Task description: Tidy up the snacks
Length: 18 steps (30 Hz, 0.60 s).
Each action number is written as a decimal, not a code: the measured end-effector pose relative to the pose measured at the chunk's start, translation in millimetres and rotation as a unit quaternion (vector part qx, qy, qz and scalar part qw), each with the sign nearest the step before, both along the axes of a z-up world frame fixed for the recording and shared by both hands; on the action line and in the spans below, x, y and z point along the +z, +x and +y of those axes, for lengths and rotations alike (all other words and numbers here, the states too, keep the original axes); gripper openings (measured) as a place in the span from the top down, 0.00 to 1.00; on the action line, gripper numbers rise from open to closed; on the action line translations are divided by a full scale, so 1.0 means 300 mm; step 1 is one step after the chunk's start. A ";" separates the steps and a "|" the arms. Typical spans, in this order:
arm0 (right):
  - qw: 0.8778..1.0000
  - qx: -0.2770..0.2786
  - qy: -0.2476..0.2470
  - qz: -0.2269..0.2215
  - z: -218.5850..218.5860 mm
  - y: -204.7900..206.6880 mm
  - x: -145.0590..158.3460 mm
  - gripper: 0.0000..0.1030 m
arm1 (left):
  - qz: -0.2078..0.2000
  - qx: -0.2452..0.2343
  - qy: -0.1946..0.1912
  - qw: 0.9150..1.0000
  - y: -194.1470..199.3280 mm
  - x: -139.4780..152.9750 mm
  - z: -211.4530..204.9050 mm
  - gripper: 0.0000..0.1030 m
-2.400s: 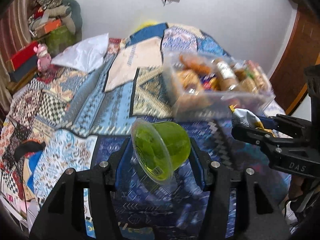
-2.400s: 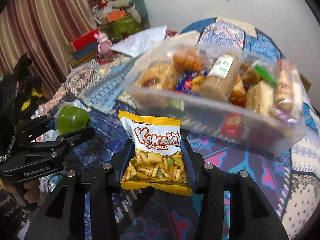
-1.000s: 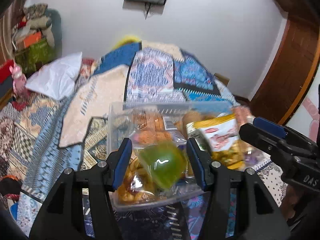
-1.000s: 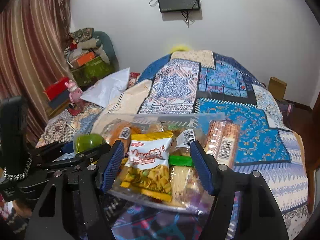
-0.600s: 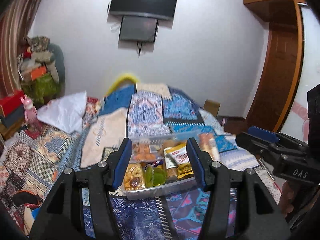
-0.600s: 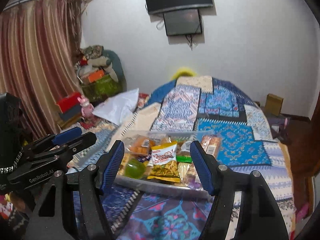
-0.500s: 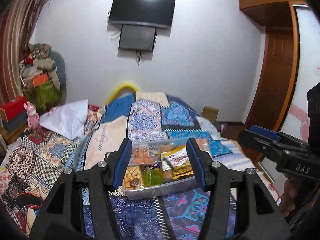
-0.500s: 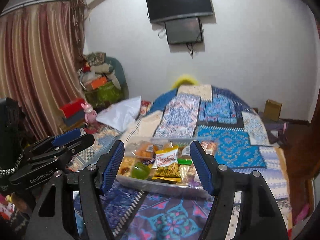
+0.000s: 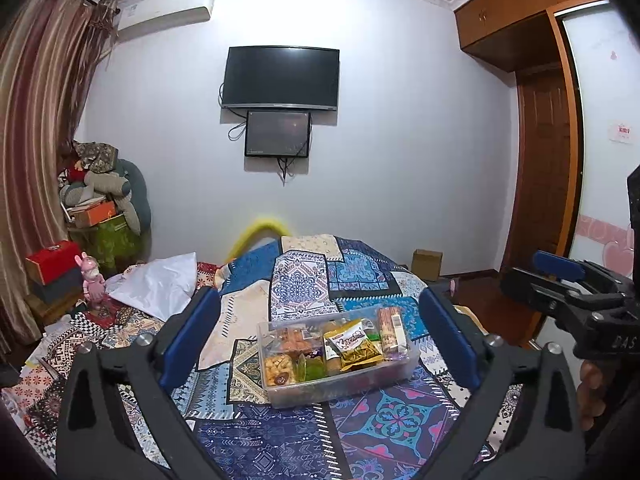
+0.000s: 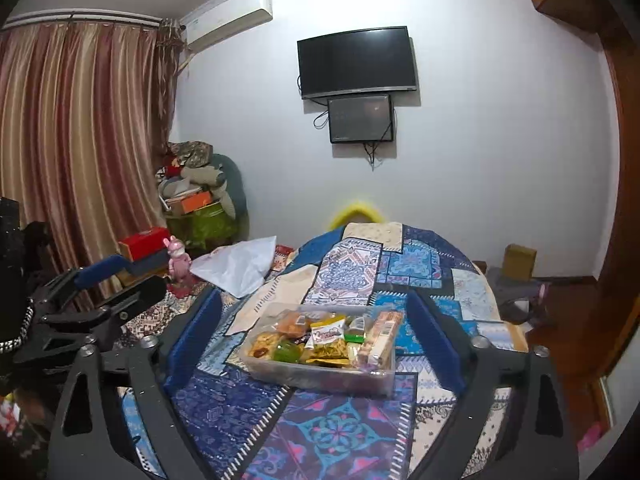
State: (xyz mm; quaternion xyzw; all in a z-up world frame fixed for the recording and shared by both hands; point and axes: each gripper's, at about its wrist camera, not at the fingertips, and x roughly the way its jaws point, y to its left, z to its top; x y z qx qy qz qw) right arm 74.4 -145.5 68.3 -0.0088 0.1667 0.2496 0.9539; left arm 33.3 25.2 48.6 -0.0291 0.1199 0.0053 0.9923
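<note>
A clear plastic box of packed snacks sits on the patchwork bedspread. Inside it lie the green jelly cup and the yellow chip bag. My left gripper hangs back from the box and above it, jaws opening wide with nothing between them. In the right wrist view the same box, jelly cup and chip bag appear. My right gripper is likewise pulled back, jaws opening and empty.
A white plastic bag, a pink toy and a red box lie at the bed's left. A cardboard box stands on the floor beyond. A striped curtain hangs left and a wooden door is on the right.
Both grippers let go of the jelly cup and the chip bag into the box, then drew back and up. Their jaws have spread much wider in the last half second.
</note>
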 end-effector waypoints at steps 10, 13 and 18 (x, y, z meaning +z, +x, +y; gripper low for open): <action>1.000 -0.008 0.006 -0.005 -0.027 -0.036 -0.017 0.00 | 0.008 -0.003 -0.007 1.000 -0.008 -0.017 -0.007 0.02; 1.000 -0.006 0.006 -0.007 -0.031 -0.046 -0.022 0.00 | 0.010 -0.003 -0.009 1.000 -0.003 -0.020 -0.011 0.02; 1.000 -0.005 0.005 -0.008 -0.031 -0.053 -0.021 0.00 | 0.012 -0.005 -0.015 1.000 -0.001 -0.023 -0.002 0.02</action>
